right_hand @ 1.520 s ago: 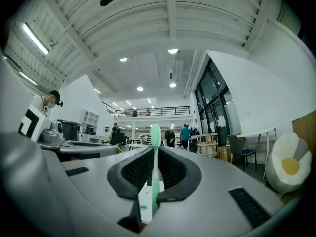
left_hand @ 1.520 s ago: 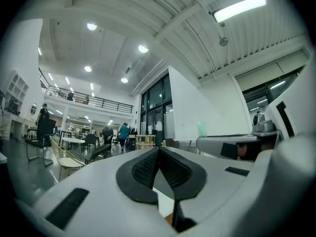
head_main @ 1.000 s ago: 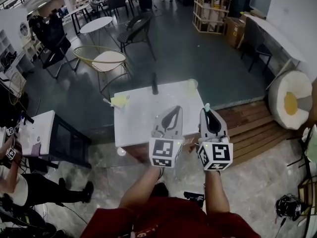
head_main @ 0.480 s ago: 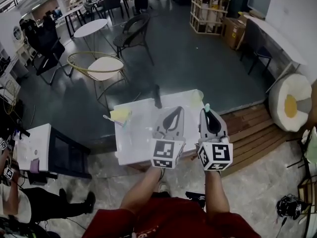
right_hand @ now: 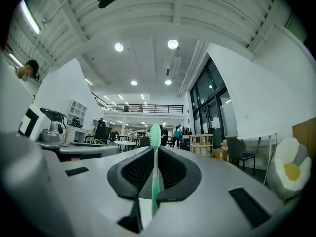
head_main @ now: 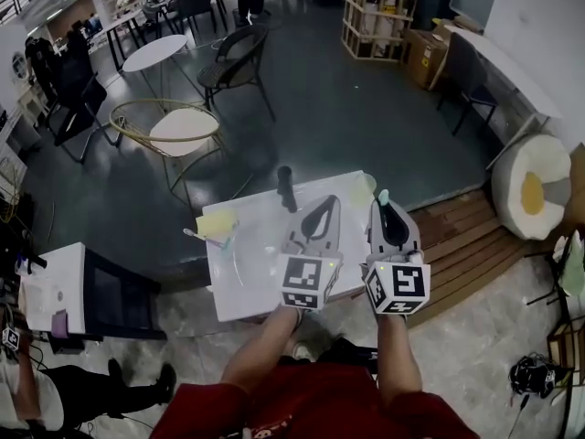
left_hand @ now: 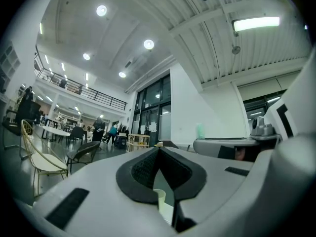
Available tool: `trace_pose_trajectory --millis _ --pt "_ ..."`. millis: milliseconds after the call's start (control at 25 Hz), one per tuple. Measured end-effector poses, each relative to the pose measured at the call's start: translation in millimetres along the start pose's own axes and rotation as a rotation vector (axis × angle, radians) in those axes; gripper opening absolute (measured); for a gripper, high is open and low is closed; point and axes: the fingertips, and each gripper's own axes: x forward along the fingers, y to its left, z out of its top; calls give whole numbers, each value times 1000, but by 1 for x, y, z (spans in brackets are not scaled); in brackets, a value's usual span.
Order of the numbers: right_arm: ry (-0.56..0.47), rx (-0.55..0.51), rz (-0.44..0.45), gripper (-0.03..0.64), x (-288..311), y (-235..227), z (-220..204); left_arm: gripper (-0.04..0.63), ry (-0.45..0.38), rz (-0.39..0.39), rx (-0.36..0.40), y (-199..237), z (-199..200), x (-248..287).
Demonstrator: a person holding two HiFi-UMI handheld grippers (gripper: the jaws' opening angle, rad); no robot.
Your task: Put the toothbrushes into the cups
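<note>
**Green toothbrush held over the bench, cups waiting at the far edge**

Nearest to me, the person in the red top (head_main: 302, 410) has both arms out in front, a tool in each hand, held side by side over the near edge of a white bench (head_main: 251, 282).

The left tool (head_main: 324, 205) has its jaws brought together at the tips, with nothing between them. In the left gripper view its (left_hand: 158, 151) dark pads meet at the front, and a pale cup (left_hand: 159, 197) shows through the gap lower down.

The right tool (head_main: 384, 208) is clamped on a green toothbrush (head_main: 383, 196). In the right gripper view the right tool (right_hand: 154, 149) has the toothbrush (right_hand: 154, 172) standing straight up between the pads, its bristled head clear above the tips.

Farther across the bench, on the left, sits a pale yellow cup (head_main: 218, 223). A thin light handle (head_main: 194, 236) juts out to its left, too small to name for certain. At the far edge stands a dark, tall cup (head_main: 286, 188), and a pale green cup (head_main: 362, 187) sits at the far right corner, just beyond the toothbrush head in the head view.

Past the bench, on the dark floor, are a wire chair (head_main: 178, 131) with a pale seat, then a round white table (head_main: 154, 53) and a dark chair (head_main: 239, 58). A wooden crate (head_main: 377, 16) stands far off to the right.
</note>
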Motion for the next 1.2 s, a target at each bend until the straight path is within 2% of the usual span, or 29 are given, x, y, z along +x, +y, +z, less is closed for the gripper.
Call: trace_pose_trajectory --millis 200,600,920,1200 --pt "-5 15 -11 50 19 -29 -8 28 6 -8 4 -3 -8 34" --pt "20 68 20 51 82 -97 -35 28 43 30 8 -2 -29 121" --pt "56 115 68 51 126 -121 -68 28 104 81 -12 13 -61 163" --pt "92 149 111 51 154 -123 -100 28 142 120 -31 29 -89 184"
